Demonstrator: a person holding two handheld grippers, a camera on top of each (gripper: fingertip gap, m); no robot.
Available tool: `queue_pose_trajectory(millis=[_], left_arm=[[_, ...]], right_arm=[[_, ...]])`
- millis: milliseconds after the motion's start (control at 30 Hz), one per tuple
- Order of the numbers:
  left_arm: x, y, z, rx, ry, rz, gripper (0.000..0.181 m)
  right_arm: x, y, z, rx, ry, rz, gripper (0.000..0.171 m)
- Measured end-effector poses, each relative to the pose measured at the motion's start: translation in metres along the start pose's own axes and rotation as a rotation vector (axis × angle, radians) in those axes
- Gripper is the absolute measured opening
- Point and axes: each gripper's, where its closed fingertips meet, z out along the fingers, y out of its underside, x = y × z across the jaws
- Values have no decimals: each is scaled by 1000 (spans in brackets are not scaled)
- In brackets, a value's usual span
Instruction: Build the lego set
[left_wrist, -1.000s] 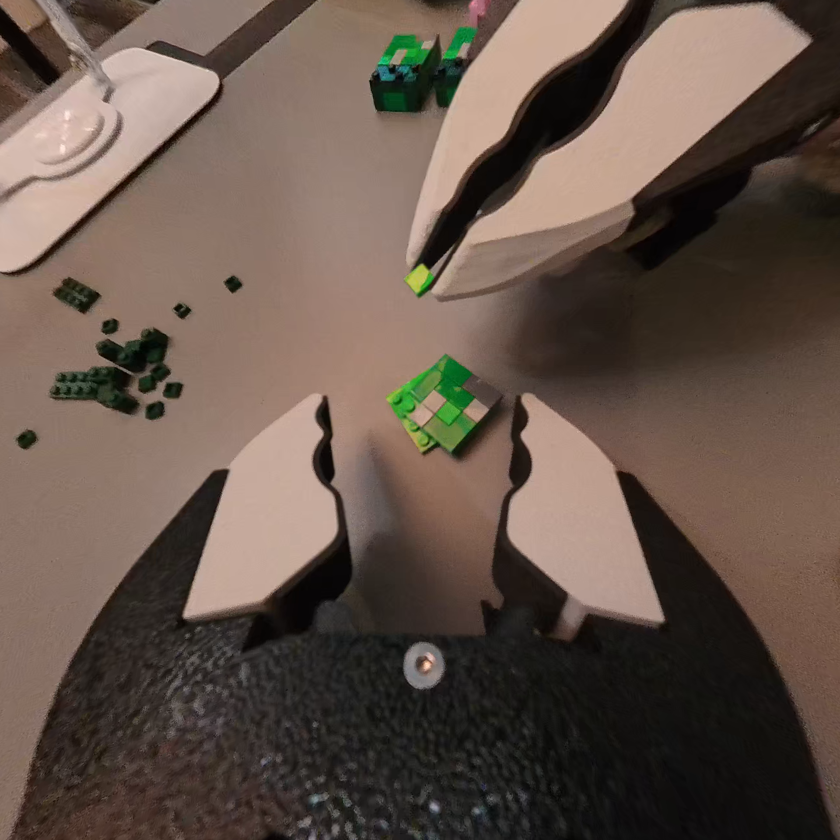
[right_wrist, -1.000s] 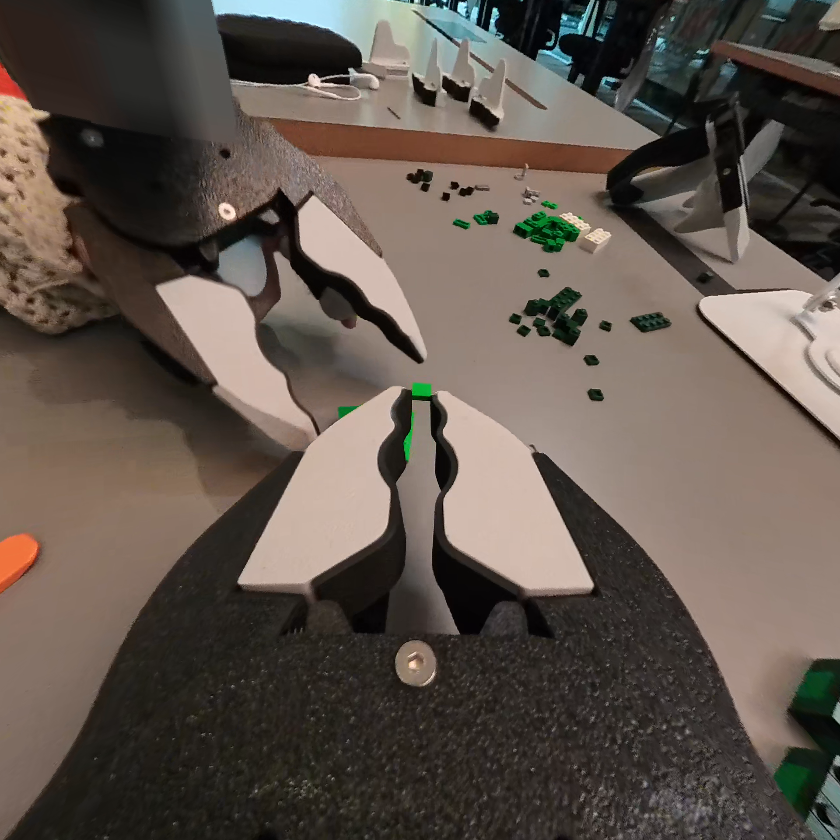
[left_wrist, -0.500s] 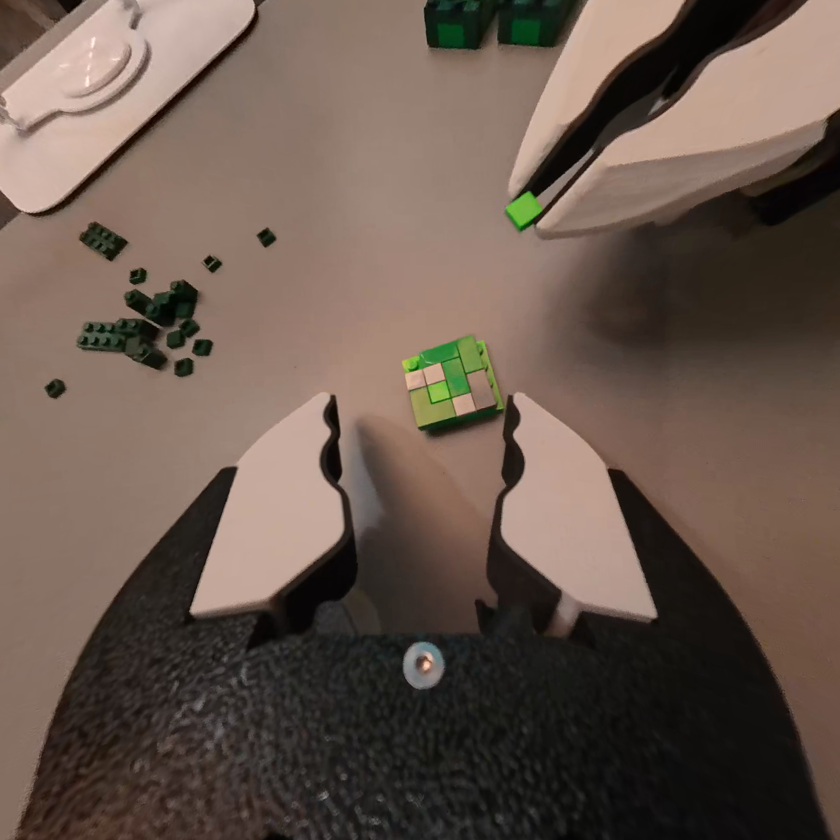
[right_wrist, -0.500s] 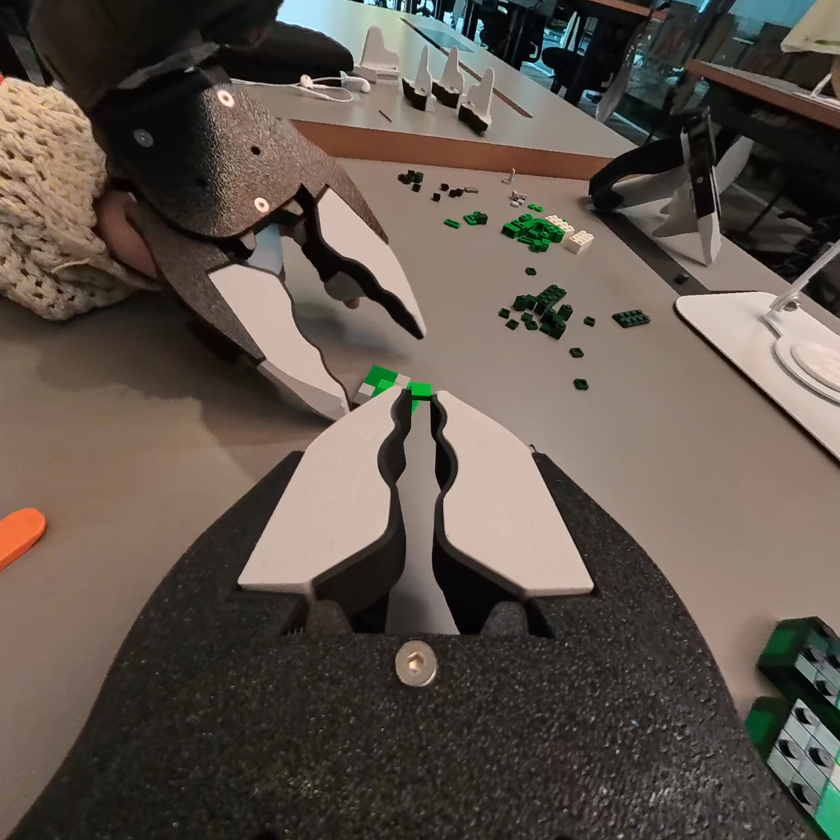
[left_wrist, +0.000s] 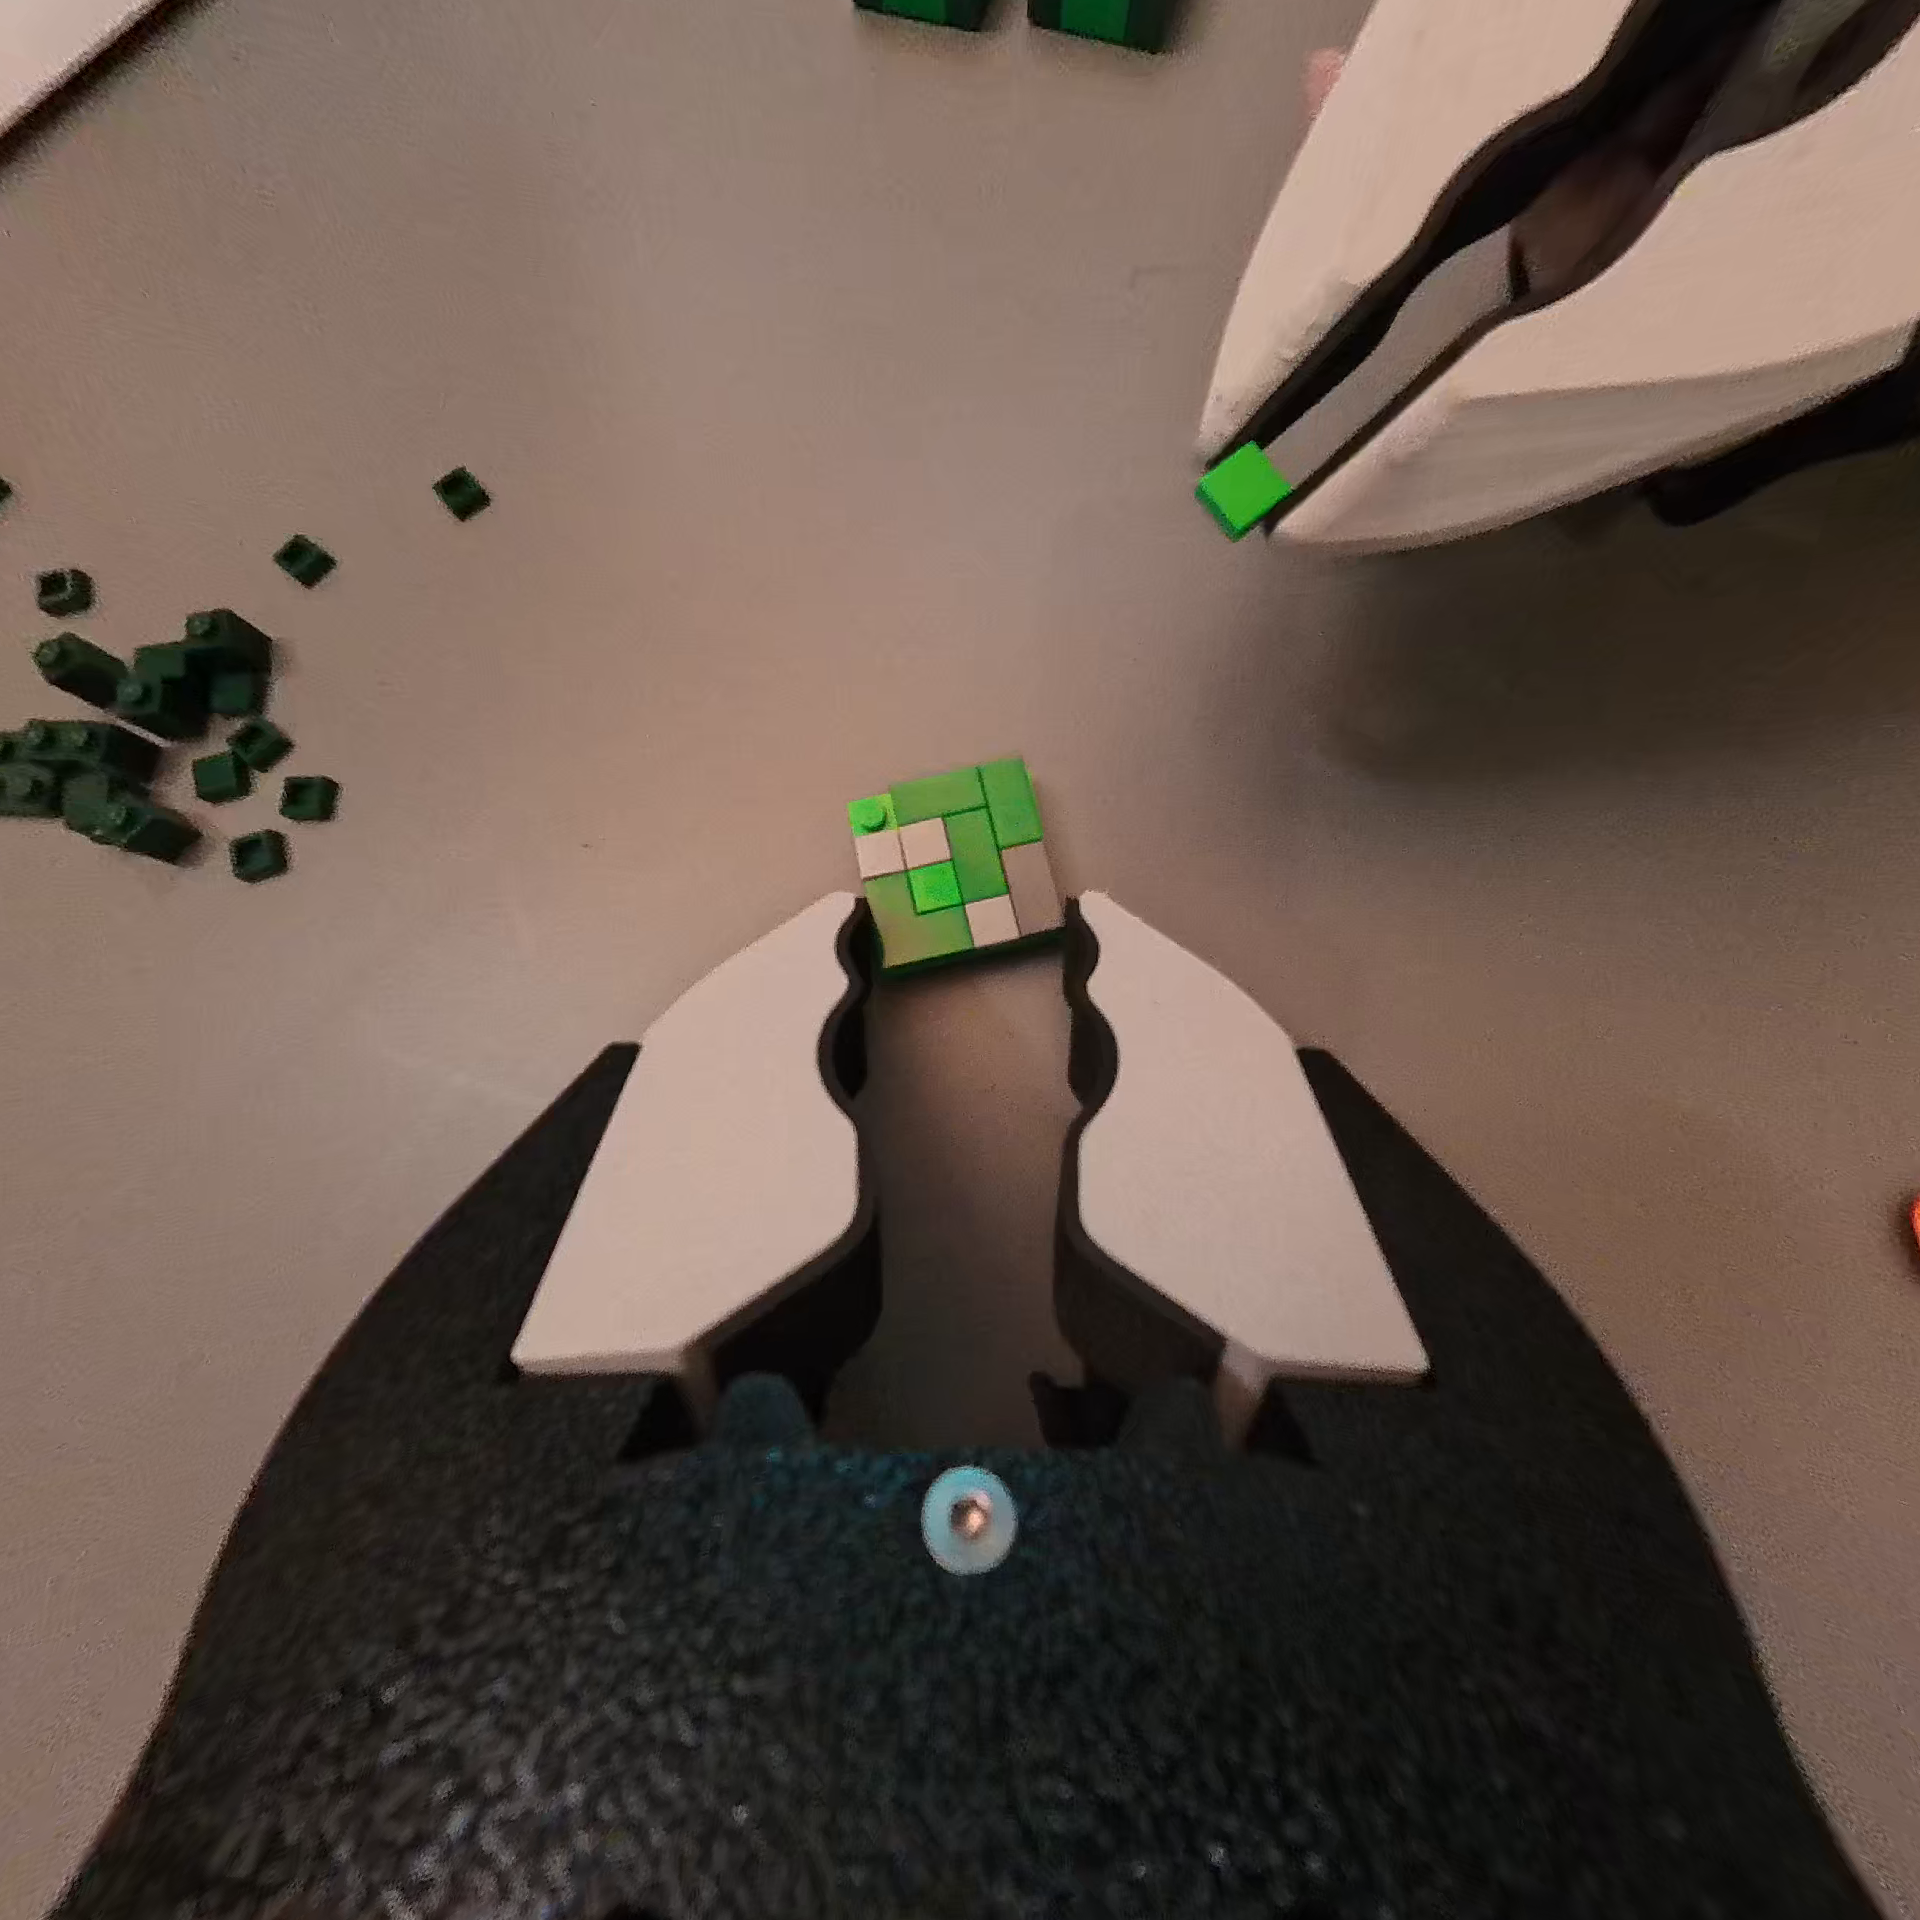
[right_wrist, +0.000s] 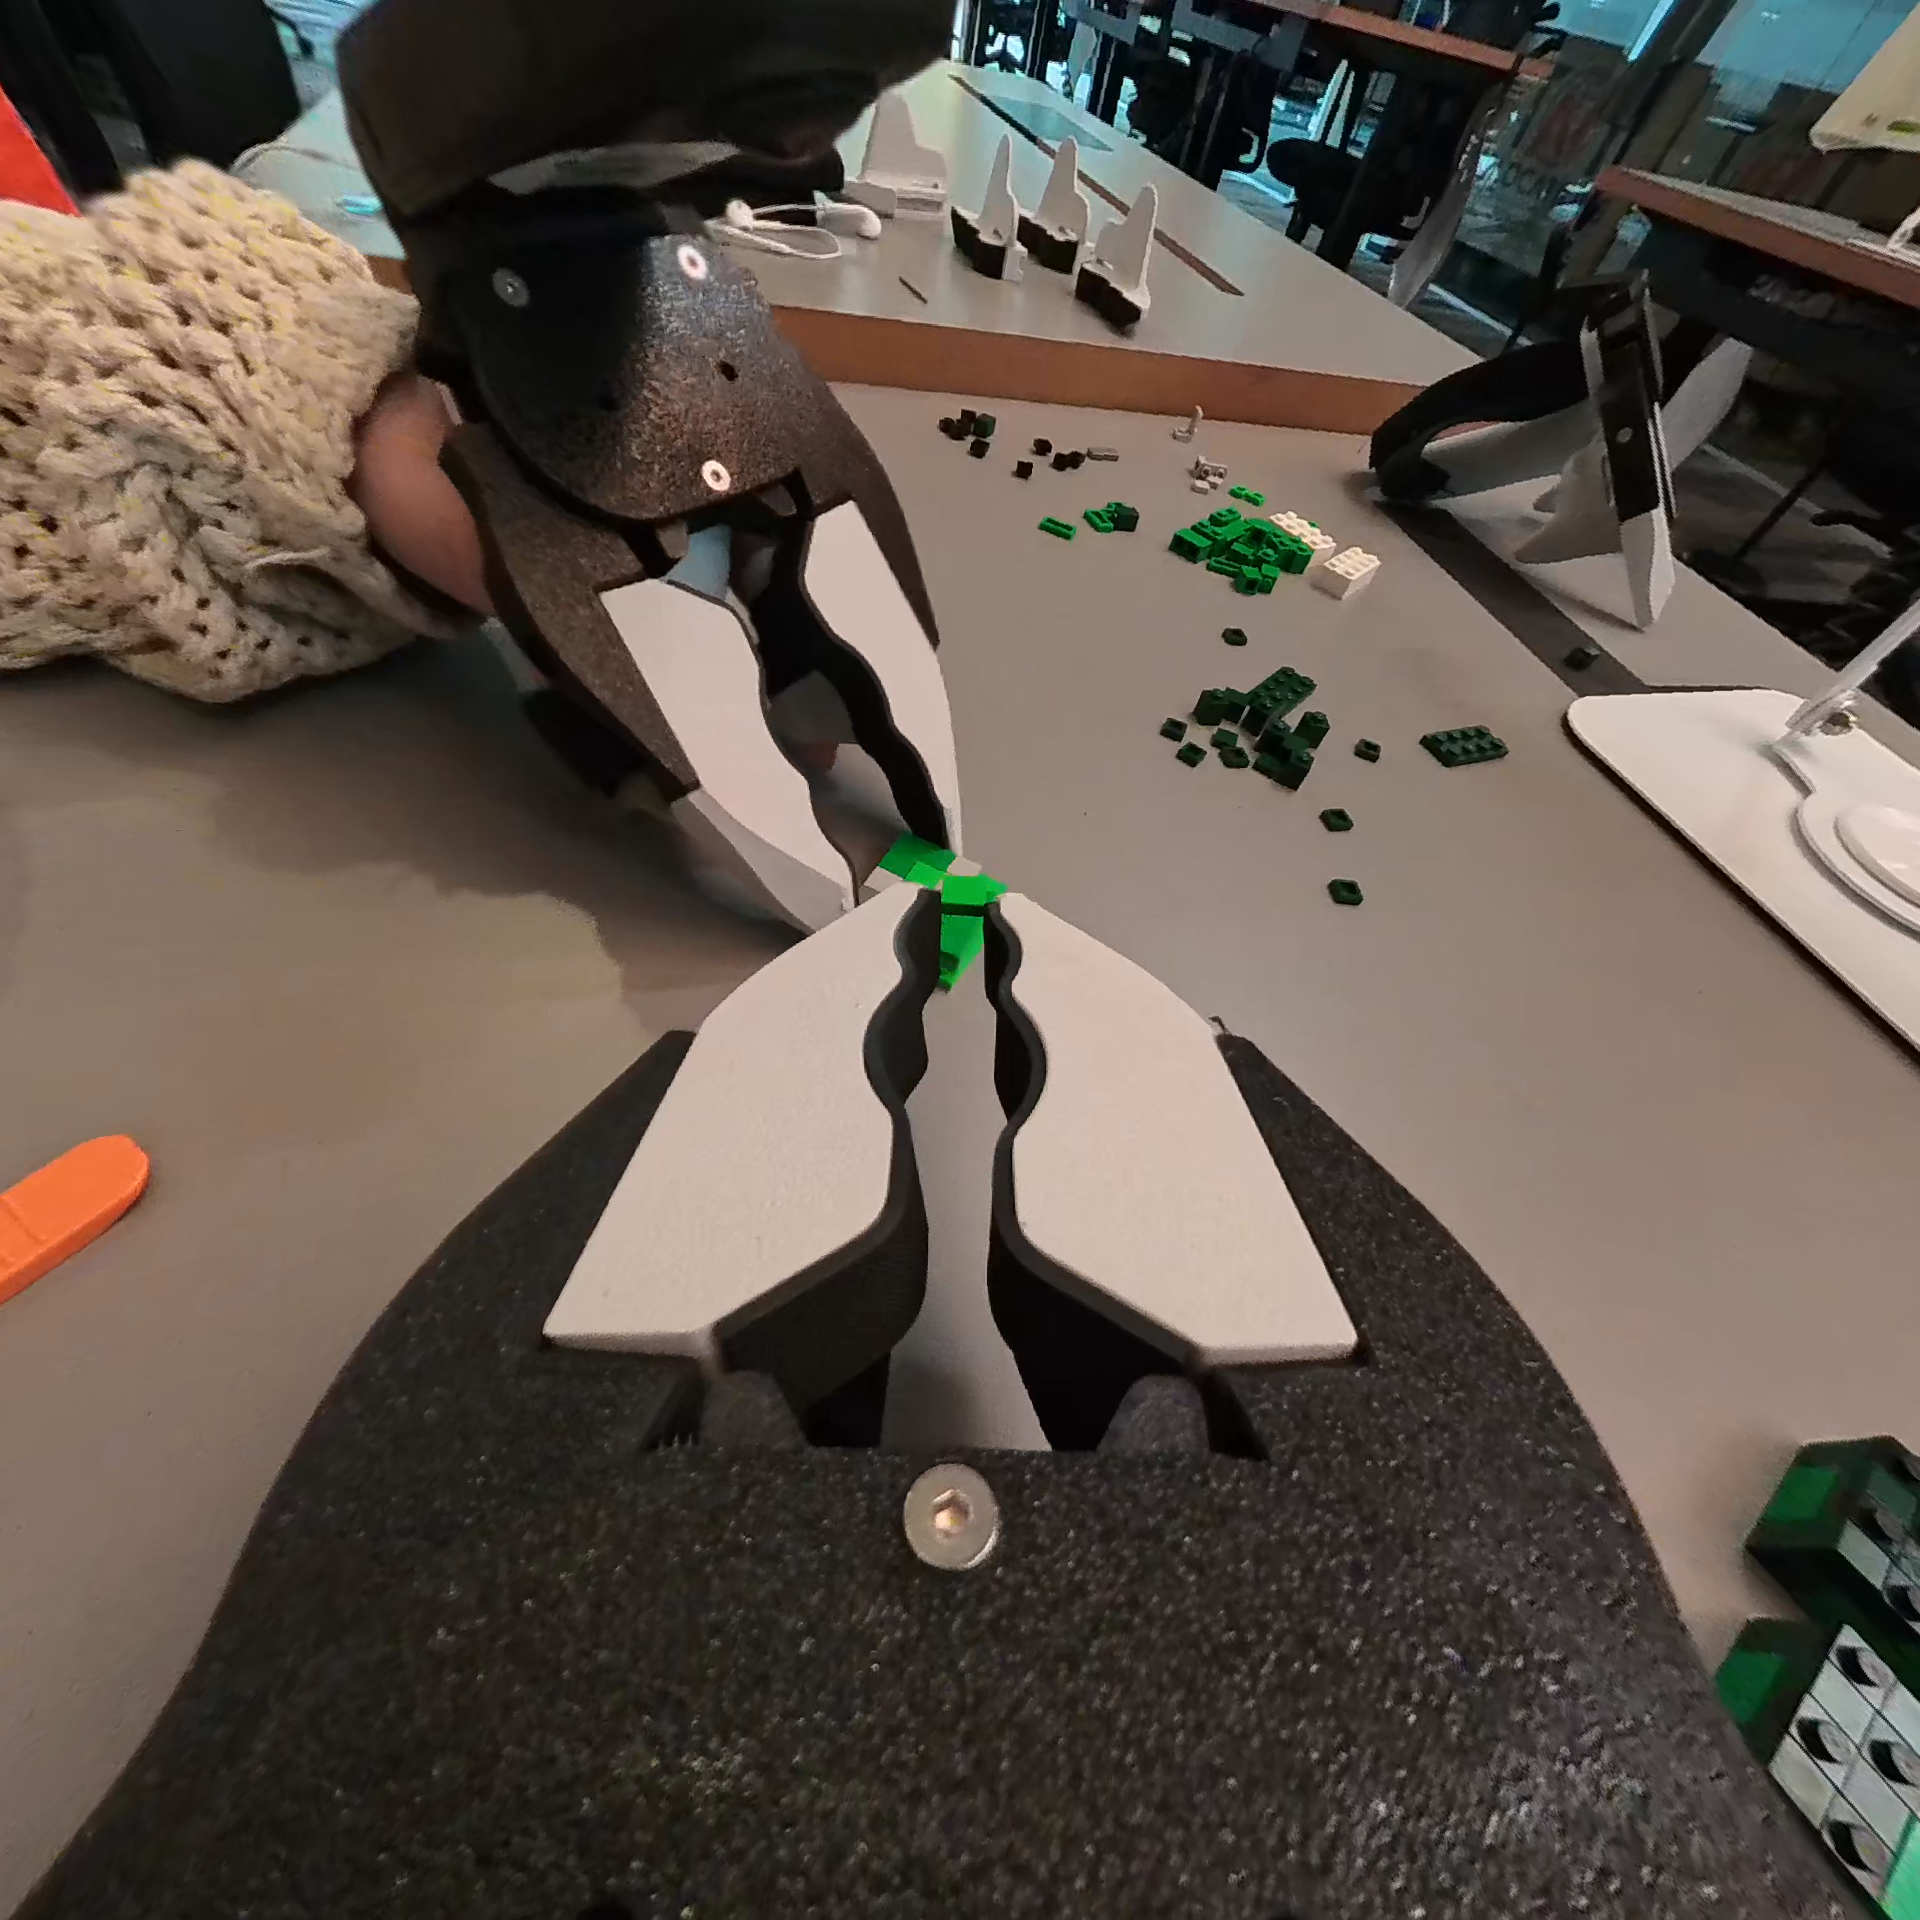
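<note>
A square green plate (left_wrist: 956, 868) tiled in green and grey lies on the grey table (left_wrist: 623, 312), with one bare stud at its far left corner. My left gripper (left_wrist: 966, 914) is down at the plate's near edge, and both fingertips press on its two sides. The right wrist view shows the left gripper (right_wrist: 888, 878) straddling the plate (right_wrist: 914, 860). My right gripper (right_wrist: 961, 899) is shut on a small bright green tile (right_wrist: 971, 894). In the left wrist view it (left_wrist: 1257, 509) holds the tile (left_wrist: 1242, 488) above the table, to the right of and beyond the plate.
A pile of dark green bricks (left_wrist: 145, 717) lies left of the plate. It also shows in the right wrist view (right_wrist: 1262, 727), with bright green bricks (right_wrist: 1242, 545) and white bricks (right_wrist: 1345, 571) farther back. An orange piece (right_wrist: 62, 1205) lies at the left, a white base (right_wrist: 1766, 810) at the right, and built green blocks (right_wrist: 1849, 1621) near right. One gripper's finger ends stand about 8 centimetres off the other's. From either gripper's tips it is about 15 centimetres to the orange piece (right_wrist: 62, 1205).
My left gripper has moved forward and down to the plate, and its jaws have narrowed from wide open onto the plate's sides. My right gripper keeps hold of the tile.
</note>
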Motion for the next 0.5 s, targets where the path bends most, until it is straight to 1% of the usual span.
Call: queue_pose_trajectory(millis=[67, 133, 200, 267, 300, 367, 500], left_arm=[[-2, -3, -3, 28, 3, 51, 36], [1, -12, -10, 100, 23, 143, 35], [14, -18, -17, 159, 102, 271, 35], [34, -12, -20, 159, 211, 400, 35], [41, -9, -20, 159, 240, 443, 35], [53, -5, -19, 167, 282, 491, 35], [71, -6, -22, 206, 344, 517, 35]], right_arm=[[-1, 0, -1, 2, -16, 1, 7], [-4, -1, -3, 15, -39, -3, 7], [-9, -2, -6, 25, -80, -12, 7], [-17, -2, -7, 29, -130, -27, 7], [-21, -2, -8, 29, -154, -36, 7], [-29, 0, -9, 14, -205, -45, 7], [-43, 6, -10, -37, -287, -46, 7]])
